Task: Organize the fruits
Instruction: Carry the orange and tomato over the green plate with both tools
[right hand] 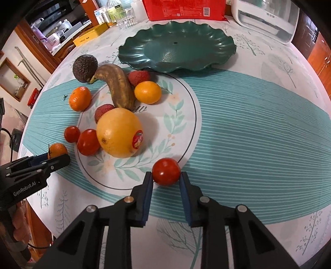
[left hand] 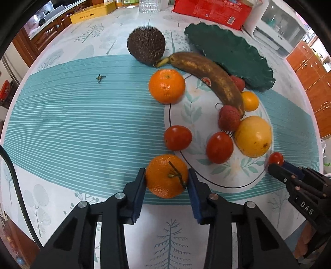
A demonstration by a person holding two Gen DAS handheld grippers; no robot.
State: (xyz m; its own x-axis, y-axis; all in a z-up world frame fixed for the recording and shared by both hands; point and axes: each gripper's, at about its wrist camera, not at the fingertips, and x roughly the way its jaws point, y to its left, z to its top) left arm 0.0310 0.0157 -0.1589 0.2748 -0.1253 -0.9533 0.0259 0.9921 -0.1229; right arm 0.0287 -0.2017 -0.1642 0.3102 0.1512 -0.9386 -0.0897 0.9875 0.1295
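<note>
My left gripper (left hand: 166, 178) is shut on a stemmed mandarin (left hand: 166, 175) at the near left edge of the floral white plate (left hand: 198, 115). My right gripper (right hand: 166, 175) is shut on a small red tomato (right hand: 166, 171) at the plate's near rim (right hand: 192, 124). On or around the plate lie a browned banana (left hand: 209, 76), a second mandarin (left hand: 166, 85), two tomatoes (left hand: 178, 137), lychees (left hand: 229, 117), a small orange (left hand: 250, 100) and a big yellow citrus (right hand: 119, 132). An empty dark green wavy plate (right hand: 175, 47) stands behind.
A dark avocado (left hand: 146, 46) sits behind the banana stem. A red package (right hand: 184, 9), a white appliance (right hand: 266, 18), a glass (right hand: 126, 19) and a yellow box (left hand: 91, 13) line the table's far edge. A small stem scrap (left hand: 100, 78) lies on the teal cloth.
</note>
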